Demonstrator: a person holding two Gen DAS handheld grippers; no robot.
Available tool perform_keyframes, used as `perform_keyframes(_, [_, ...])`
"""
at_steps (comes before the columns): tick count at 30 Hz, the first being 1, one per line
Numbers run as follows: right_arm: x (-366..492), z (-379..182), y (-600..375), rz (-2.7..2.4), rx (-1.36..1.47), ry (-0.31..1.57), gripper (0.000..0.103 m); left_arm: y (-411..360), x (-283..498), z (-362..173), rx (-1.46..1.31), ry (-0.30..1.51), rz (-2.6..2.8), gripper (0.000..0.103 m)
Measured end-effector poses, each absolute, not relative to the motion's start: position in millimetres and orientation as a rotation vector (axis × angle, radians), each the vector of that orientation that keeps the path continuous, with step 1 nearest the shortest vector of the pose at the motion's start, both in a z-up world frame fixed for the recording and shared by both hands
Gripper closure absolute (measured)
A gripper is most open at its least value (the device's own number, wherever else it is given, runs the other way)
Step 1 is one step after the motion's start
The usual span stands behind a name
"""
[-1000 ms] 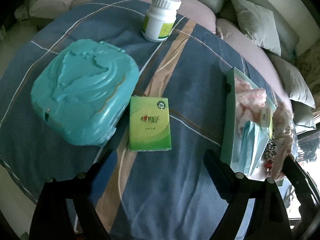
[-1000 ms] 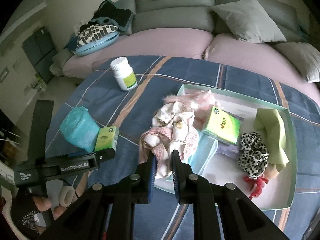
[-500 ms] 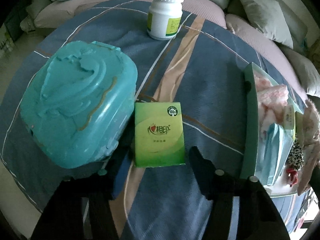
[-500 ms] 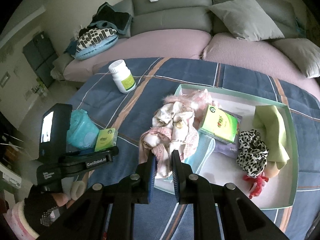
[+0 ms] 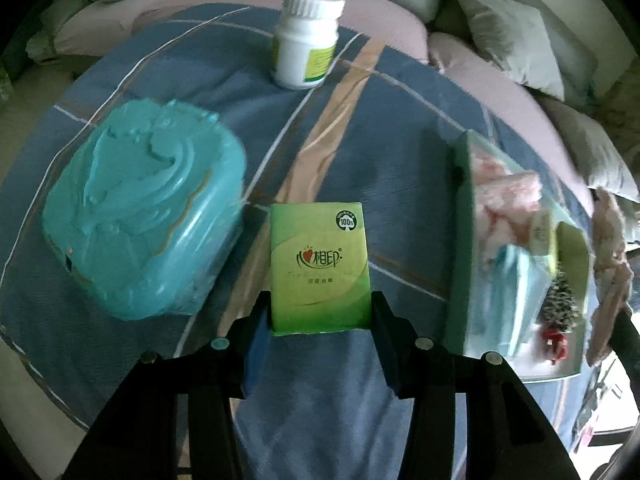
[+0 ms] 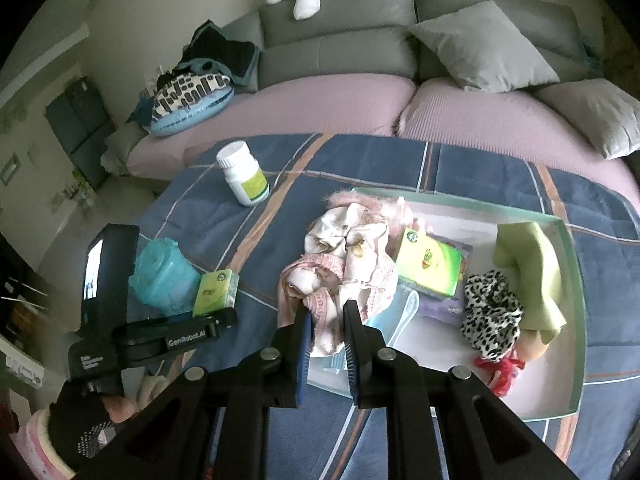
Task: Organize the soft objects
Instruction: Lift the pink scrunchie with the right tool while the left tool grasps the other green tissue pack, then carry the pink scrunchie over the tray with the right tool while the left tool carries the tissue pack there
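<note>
A green tissue pack [image 5: 318,268] lies on the blue plaid blanket [image 5: 400,152]. My left gripper [image 5: 319,314] has its jaws closed against the pack's near end, one finger on each side. It also shows in the right wrist view [image 6: 214,294], with the left gripper [image 6: 224,316] at it. My right gripper [image 6: 325,322] hovers above the tray's near left corner, jaws narrowly apart and empty. The pale green tray [image 6: 576,300] holds a pink-white cloth [image 6: 352,256], another green tissue pack [image 6: 430,262], a leopard scrunchie [image 6: 490,312] and a green cloth [image 6: 532,268].
A teal wipes box [image 5: 140,212] lies just left of the pack. A white pill bottle [image 5: 306,40] stands farther back. The tray's side wall [image 5: 460,240] is to the right. A grey sofa with cushions [image 6: 480,48] lies behind.
My left gripper moved forward onto the tissue pack and its jaws narrowed from wide open to touching the pack's sides. The right gripper stayed almost still.
</note>
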State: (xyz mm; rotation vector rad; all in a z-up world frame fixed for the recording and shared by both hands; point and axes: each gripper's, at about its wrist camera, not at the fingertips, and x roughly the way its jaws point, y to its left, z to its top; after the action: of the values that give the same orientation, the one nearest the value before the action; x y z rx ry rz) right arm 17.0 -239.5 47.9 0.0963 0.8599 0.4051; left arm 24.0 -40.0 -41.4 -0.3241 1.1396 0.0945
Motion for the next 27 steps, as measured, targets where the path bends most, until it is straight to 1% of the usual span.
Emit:
perform_keyframes(15, [1.2,88.9,-280.8,0.323,0.164,0.721,0.087,-57.3,28.2,19.0,-0.332,1.017,-0.006,0.054])
perform_keyframes(22, [-4.8,100.2,-311.1,0.251,0.201,0.670,0.087,-77.4,38.4,46.5,-0.305,0.954,-0.072,0.054])
perform_keyframes(27, [-7.3,101.5,-341.5,0.167,0.222,0.653,0.087,-95.8,44.2,56.4,-0.264,0.930,-0.113,0.054])
